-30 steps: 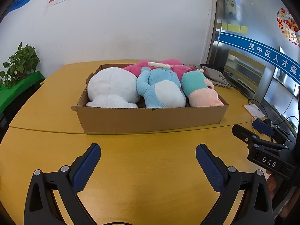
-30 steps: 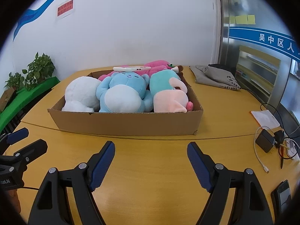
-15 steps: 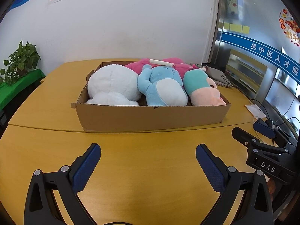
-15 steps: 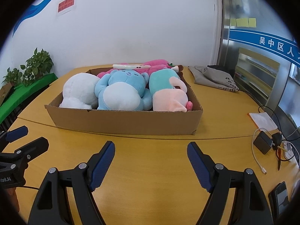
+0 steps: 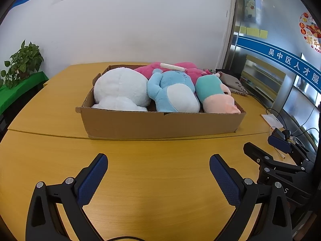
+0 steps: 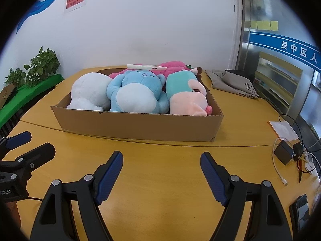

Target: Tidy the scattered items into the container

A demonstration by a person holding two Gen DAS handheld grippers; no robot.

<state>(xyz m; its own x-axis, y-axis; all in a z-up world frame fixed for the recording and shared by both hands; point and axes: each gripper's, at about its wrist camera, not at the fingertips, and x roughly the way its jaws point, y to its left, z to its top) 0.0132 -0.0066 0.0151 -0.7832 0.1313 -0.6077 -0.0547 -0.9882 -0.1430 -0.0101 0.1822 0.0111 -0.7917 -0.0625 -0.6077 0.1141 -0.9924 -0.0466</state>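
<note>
A shallow cardboard box (image 5: 160, 124) (image 6: 140, 125) stands on the yellow table. It holds a white plush (image 5: 120, 90) (image 6: 90, 92), a blue plush (image 5: 172, 94) (image 6: 136, 92), a teal and pink plush (image 5: 214, 94) (image 6: 186, 96) and a pink plush (image 5: 180, 68) (image 6: 172, 65) behind them. A white pen-like stick (image 5: 173, 66) (image 6: 146, 66) lies on top. My left gripper (image 5: 158, 177) is open and empty over bare table in front of the box. My right gripper (image 6: 161, 175) is open and empty, beside the left one.
A grey cloth bag (image 6: 232, 84) lies right of the box. A white card (image 6: 283, 129), a charger with cables (image 6: 284, 154) and a phone (image 6: 302, 210) sit at the right edge. Potted plants (image 6: 43, 66) stand on a green surface at left.
Both grippers have drifted slightly, so the box sits a little differently in each view. Both stay open and empty. The box contents have not moved.
</note>
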